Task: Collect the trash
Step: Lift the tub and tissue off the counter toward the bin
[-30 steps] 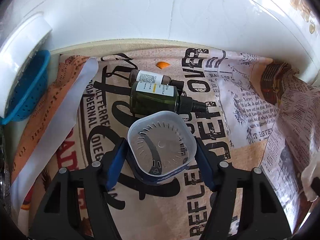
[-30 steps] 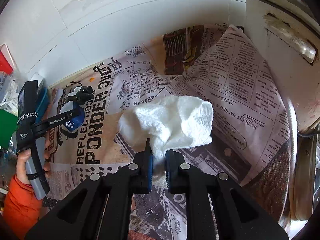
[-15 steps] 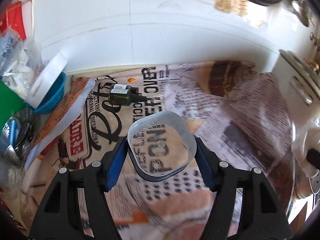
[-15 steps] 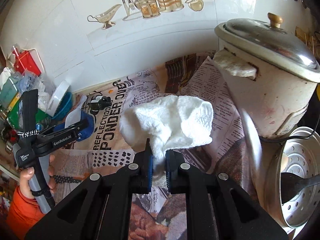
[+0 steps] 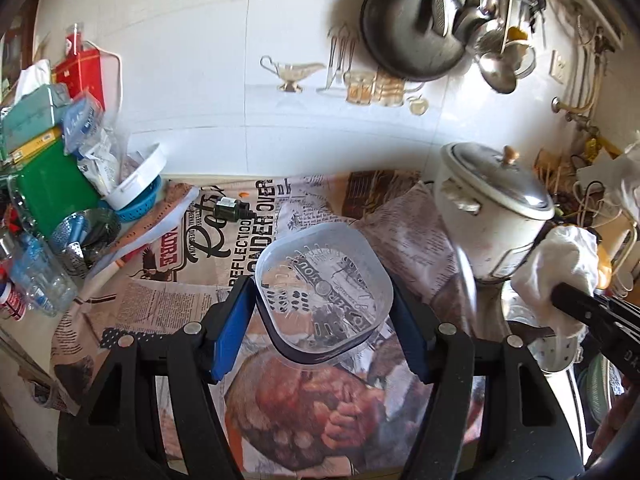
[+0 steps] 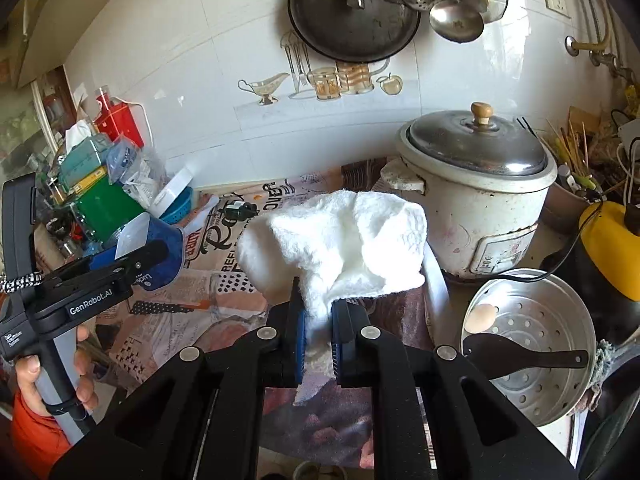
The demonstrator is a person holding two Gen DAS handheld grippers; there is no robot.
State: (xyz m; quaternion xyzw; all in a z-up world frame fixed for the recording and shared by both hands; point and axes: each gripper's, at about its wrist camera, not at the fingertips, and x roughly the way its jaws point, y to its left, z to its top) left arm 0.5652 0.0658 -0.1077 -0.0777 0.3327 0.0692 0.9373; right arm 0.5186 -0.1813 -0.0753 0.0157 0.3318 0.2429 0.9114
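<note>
A home kitchen: rice cooker [image 6: 476, 200], hanging pan [image 6: 352, 12] and ladles [image 6: 456, 20] on tiled wall.

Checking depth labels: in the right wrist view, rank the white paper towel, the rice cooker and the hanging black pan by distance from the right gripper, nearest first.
1. White paper towel: pinched in the right gripper jaws, centre.
2. Rice cooker: on the counter, ahead to the right.
3. Hanging black pan: on the tiled back wall, top centre.
</note>
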